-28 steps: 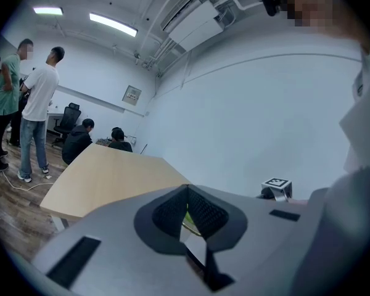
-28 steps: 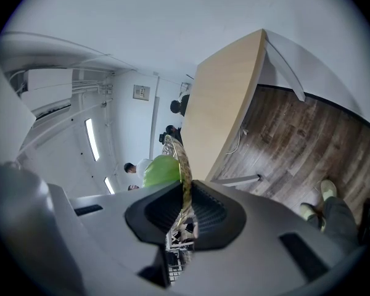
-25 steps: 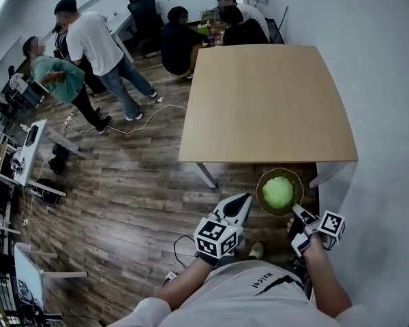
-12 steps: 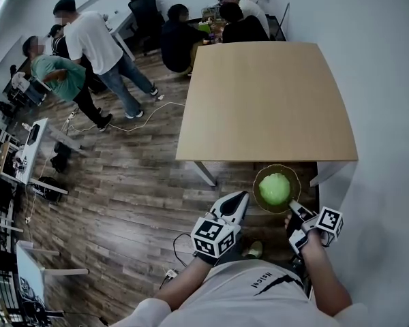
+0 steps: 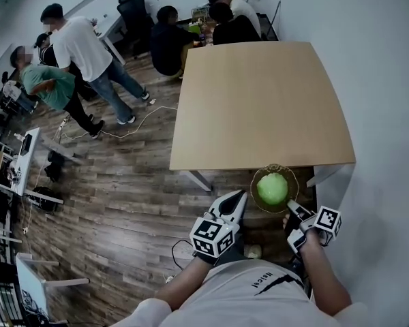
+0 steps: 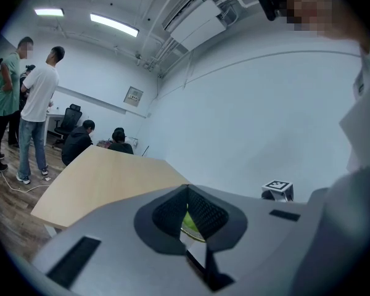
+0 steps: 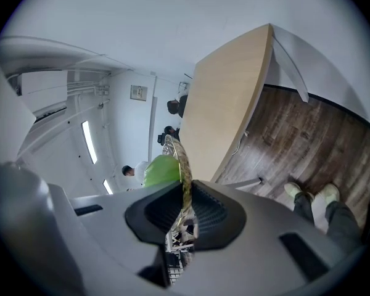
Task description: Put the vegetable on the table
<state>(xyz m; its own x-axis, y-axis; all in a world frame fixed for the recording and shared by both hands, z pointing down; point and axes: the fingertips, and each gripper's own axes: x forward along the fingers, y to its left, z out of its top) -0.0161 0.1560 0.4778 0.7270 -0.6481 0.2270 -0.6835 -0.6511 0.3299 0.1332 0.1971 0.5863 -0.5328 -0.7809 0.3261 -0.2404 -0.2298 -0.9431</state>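
Observation:
A round green vegetable (image 5: 272,189) lies in a clear glass bowl (image 5: 258,176) held in the air just before the near edge of the light wooden table (image 5: 259,94). My right gripper (image 5: 290,207) is shut on the bowl's near rim. In the right gripper view the rim (image 7: 185,171) stands edge-on between the pads, with the vegetable (image 7: 159,170) to its left and the table (image 7: 231,100) beyond. My left gripper (image 5: 236,201) hangs shut and empty to the left of the bowl. In the left gripper view (image 6: 188,211) a green sliver shows behind the jaws.
Several people (image 5: 75,46) stand on the wooden floor at the left, and others sit at the table's far end (image 5: 228,19). A cable (image 5: 133,125) trails across the floor. A white wall (image 5: 382,114) runs along the table's right side. Table legs (image 5: 199,180) stand below the near edge.
The bowl with the vegetable has moved forward with my right gripper and now reaches the table's near edge. My left gripper has moved forward alongside it.

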